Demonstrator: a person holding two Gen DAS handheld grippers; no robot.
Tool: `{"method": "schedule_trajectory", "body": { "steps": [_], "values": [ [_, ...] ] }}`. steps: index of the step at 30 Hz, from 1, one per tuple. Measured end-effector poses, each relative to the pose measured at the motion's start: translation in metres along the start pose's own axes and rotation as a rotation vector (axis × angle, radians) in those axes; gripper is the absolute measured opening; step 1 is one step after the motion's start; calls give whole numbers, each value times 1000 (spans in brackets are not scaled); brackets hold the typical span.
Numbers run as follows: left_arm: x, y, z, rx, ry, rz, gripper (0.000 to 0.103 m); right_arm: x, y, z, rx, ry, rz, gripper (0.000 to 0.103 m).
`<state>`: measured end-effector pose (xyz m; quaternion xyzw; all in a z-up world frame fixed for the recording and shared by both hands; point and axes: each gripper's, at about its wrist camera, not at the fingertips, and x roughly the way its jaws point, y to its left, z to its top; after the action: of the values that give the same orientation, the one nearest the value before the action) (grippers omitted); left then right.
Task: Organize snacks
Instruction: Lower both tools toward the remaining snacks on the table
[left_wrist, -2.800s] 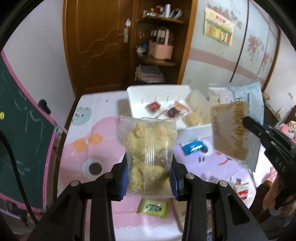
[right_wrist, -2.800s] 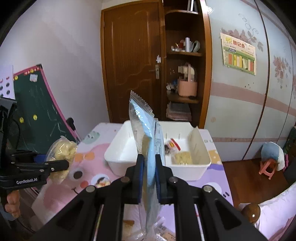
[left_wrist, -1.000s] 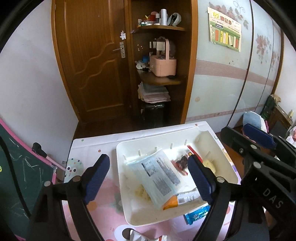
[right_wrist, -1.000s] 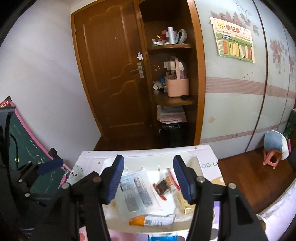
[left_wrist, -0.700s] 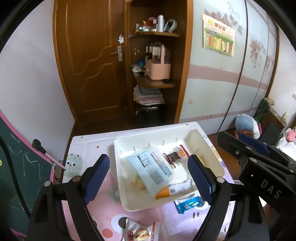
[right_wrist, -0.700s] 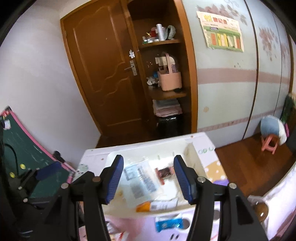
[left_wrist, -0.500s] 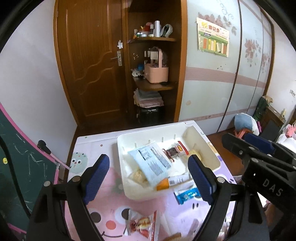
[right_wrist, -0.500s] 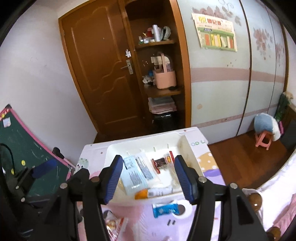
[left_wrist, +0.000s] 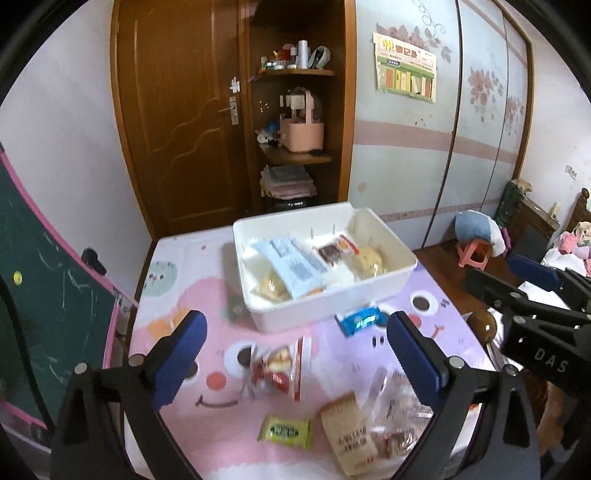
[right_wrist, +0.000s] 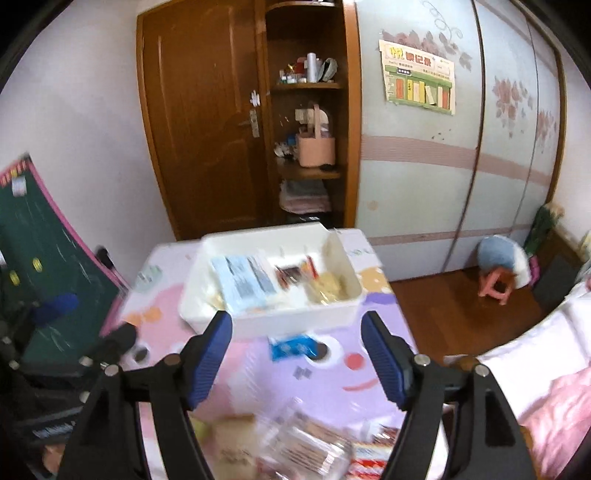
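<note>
Left gripper (left_wrist: 295, 345): jaws spread wide, just been opening further, nothing between the pads. Right gripper (right_wrist: 296, 352): also open and empty, jaws just been widening too. Both point down over the pink table mat (left_wrist: 177, 302).

White bin (left_wrist: 384, 284) sits ahead of both at the far end, already holding a blue-white pouch (left_wrist: 291, 264) and several smaller packs.

Loose snacks lie near, below the jaws. Red-and-clear pack (left_wrist: 279, 367) is just under the left gripper's gap, long axis roughly along its pointing line. Green packet (left_wrist: 284, 430) and tan bar (left_wrist: 349, 435) lie closer in. Blue packet (right_wrist: 293, 347) lies beside the bin's front wall, centred under the right gripper.

My guess: left takes red-and-clear, right takes blue.
</note>
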<state>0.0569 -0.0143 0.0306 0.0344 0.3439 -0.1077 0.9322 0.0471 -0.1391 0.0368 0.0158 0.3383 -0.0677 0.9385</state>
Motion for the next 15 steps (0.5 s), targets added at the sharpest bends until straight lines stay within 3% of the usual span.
{"method": "schedule_trajectory", "body": {
  "steps": [8,15],
  "values": [
    [15,5,-46,5,94,29,98,-4,-17,-47,-39,17,-36,73],
    [40,12,-70,-28,197,52,98,3,-39,-69,-8,73,-36,73]
  ]
}}
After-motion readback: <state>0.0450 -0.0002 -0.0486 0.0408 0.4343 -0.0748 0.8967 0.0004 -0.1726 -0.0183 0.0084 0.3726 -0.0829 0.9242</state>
